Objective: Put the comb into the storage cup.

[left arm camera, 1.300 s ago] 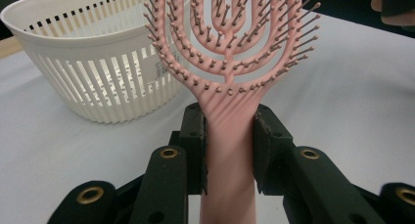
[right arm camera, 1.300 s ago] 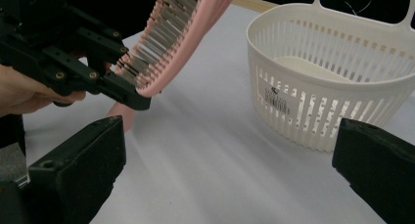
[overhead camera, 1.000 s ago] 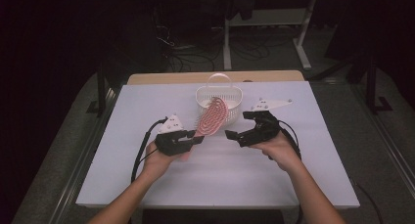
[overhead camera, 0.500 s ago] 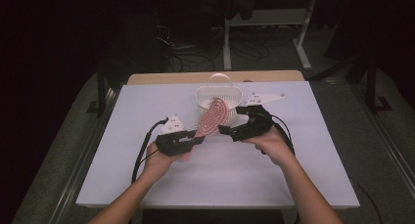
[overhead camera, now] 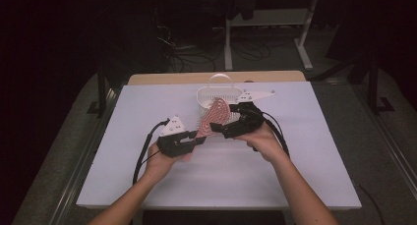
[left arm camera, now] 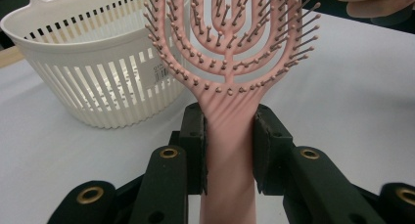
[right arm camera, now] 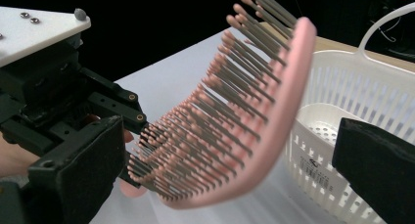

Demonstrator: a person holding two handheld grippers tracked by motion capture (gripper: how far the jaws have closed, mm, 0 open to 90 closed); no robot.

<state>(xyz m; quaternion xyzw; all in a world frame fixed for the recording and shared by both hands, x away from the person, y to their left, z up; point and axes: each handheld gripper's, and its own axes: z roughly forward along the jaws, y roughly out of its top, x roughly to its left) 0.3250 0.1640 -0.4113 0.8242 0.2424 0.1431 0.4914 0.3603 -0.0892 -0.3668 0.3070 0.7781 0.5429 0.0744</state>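
A person sits at a white table (overhead camera: 147,185), holding a black two-jaw gripper in each hand. The left gripper (left arm camera: 229,150) is clamped on the handle of a pink vented plastic hairbrush (left arm camera: 230,53), its pads pressing both sides of the neck just below the bristled head. The brush is held up off the table, its head tilted toward a white slatted plastic basket (overhead camera: 219,98) that stands just behind it near the far edge.

The right gripper (right arm camera: 230,180) has its jaws spread wide on either side of the brush head, touching nothing — bristles face one jaw, the curved back faces the other.

The step in hand looks like a handover, or a two-handed steadying, before the brush goes into the basket. The next move probably calls for the right jaws to close on the head without slipping on the bristles, and the left to let go only after that.

The high view places brush (overhead camera: 215,118), both grippers — left (overhead camera: 199,139), right (overhead camera: 216,129) — and basket together. The left gripper view shows the grip on the neck up close; the right gripper view shows the gaps beside its own jaws and the basket's pierced floor.
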